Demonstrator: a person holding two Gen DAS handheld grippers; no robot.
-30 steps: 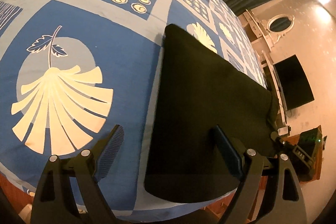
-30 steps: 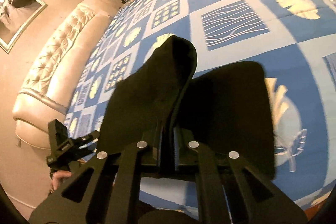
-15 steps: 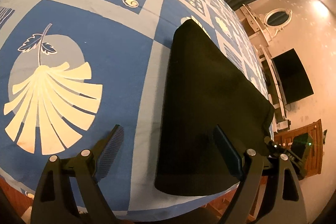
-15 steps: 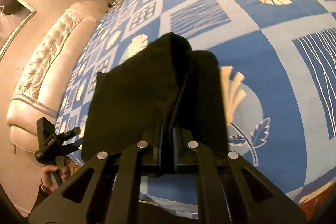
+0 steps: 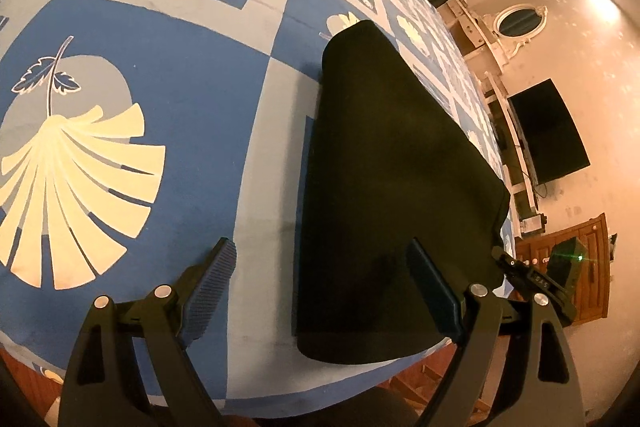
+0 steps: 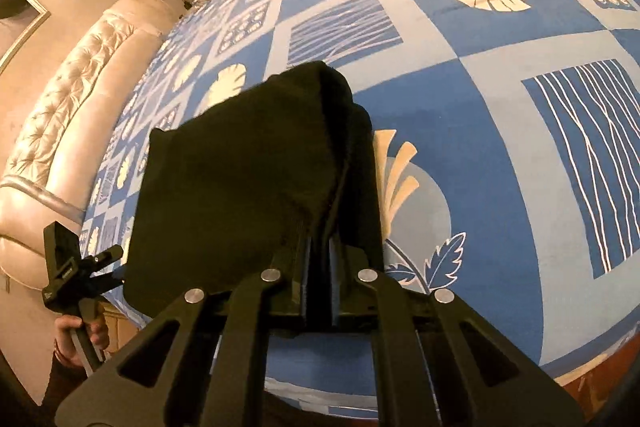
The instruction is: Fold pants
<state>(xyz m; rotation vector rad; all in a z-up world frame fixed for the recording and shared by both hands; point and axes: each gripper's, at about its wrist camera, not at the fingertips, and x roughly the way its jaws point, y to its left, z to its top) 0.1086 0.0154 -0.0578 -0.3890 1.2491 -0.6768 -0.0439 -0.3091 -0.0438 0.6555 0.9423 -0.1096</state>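
Note:
The black pants lie folded on the blue patterned bedspread near its front edge. In the right wrist view the pants have their top layer lifted and draped leftward. My right gripper is shut on that layer's edge, the cloth pinched between its pads. My left gripper hovers open above the near left edge of the pants; its left finger is over bare bedspread, its right finger over the black cloth, and nothing is between them. The right gripper's body shows beyond the pants' right edge.
The bedspread stretches away on all sides of the pants. A tufted cream headboard stands at the left of the right wrist view. A hand holds the left gripper's handle. A dark television, an oval mirror and a wooden cabinet are beyond the bed.
My right gripper has carried the lifted black layer leftward and down over the rest of the pants, covering more of them. The left gripper stays open in nearly the same spot.

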